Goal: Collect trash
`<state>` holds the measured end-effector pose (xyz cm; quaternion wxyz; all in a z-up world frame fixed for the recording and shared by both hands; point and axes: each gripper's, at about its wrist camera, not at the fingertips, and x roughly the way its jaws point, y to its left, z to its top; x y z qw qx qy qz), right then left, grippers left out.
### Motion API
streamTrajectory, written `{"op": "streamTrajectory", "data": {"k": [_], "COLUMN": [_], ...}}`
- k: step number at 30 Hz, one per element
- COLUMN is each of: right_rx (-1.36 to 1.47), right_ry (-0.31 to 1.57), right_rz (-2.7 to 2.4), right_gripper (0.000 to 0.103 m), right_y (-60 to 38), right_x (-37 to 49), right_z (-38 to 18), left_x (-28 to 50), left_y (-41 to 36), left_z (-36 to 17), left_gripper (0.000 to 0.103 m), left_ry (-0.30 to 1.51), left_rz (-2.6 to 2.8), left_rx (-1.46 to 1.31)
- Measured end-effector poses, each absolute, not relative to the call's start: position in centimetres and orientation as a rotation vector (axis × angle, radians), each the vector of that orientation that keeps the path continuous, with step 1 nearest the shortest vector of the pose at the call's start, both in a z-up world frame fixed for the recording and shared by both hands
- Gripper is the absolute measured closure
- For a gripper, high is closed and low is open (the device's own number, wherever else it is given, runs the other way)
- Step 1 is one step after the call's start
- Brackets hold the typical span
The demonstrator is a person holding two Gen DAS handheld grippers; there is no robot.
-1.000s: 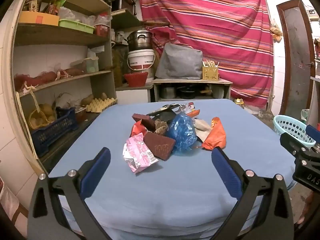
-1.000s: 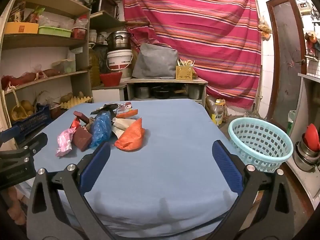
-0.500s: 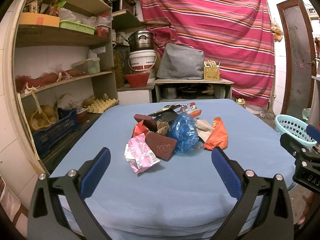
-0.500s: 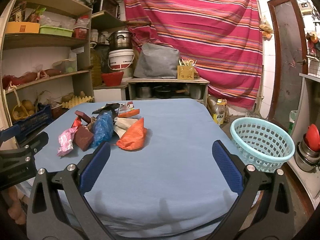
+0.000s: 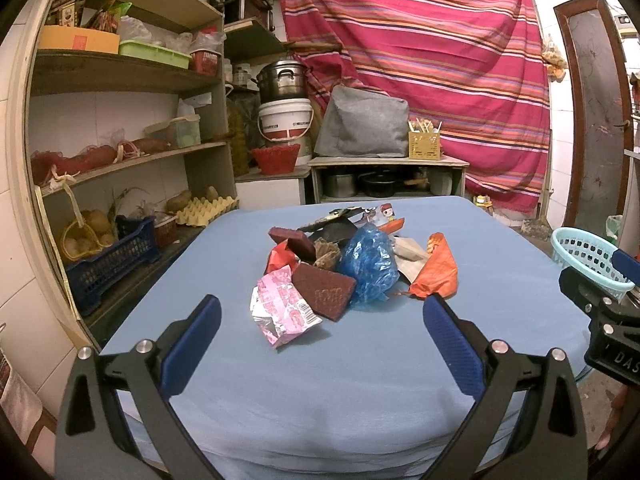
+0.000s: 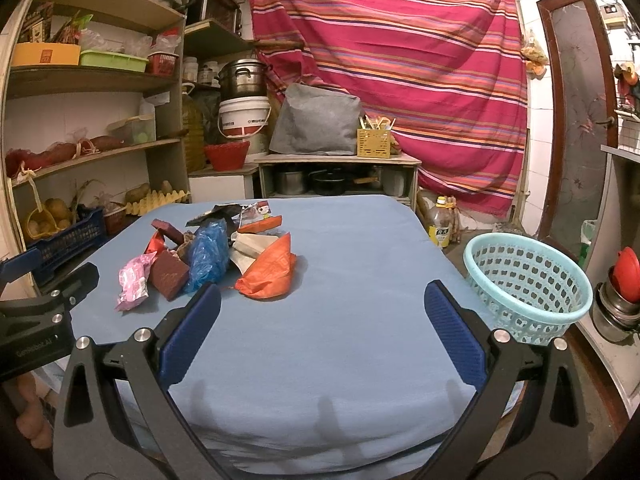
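Both tongs, left [image 5: 320, 316] and right [image 6: 322, 304], gape wide and empty above the blue tabletop [image 6: 360, 248]. The trash pile [image 5: 344, 264] sits mid-tabletop: pink wrapper [image 5: 282, 312] nearest, blue plastic bag [image 5: 370, 266], orange packet [image 6: 270, 272]. A pale turquoise basket [image 6: 528, 284] stands off the right edge.

a heap of trash [image 5: 340, 268] lies mid-tabletop: a pink wrapper [image 5: 282, 310] nearest, touching a flat dark-red packet [image 5: 324, 290]; a crumpled blue plastic bag [image 5: 370, 266] behind it; an orange wrapper [image 5: 436, 270] at the right edge. a pale turquoise perforated basket [image 6: 524, 280] stands upright off the table's right side, well apart from the heap.
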<state>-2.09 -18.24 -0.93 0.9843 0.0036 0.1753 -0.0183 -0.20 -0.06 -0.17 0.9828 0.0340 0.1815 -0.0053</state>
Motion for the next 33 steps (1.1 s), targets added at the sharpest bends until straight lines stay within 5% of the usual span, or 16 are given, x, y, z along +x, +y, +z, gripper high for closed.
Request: {"op": "streamTrajectory", "data": {"k": [33], "right_rx": [0.006], "right_ry": [0.353], "right_rz": [-0.036], "right_gripper": [0.004], "right_y": [-18.36], "right_x": [-2.09], "right_z": [-0.84], "left_x": [-0.14], "left_y": [-0.23], "left_z": [-0.25], "left_gripper": [0.004], "left_ry": [0.366], "left_rz": [-0.009], "left_rx": [0.073]}}
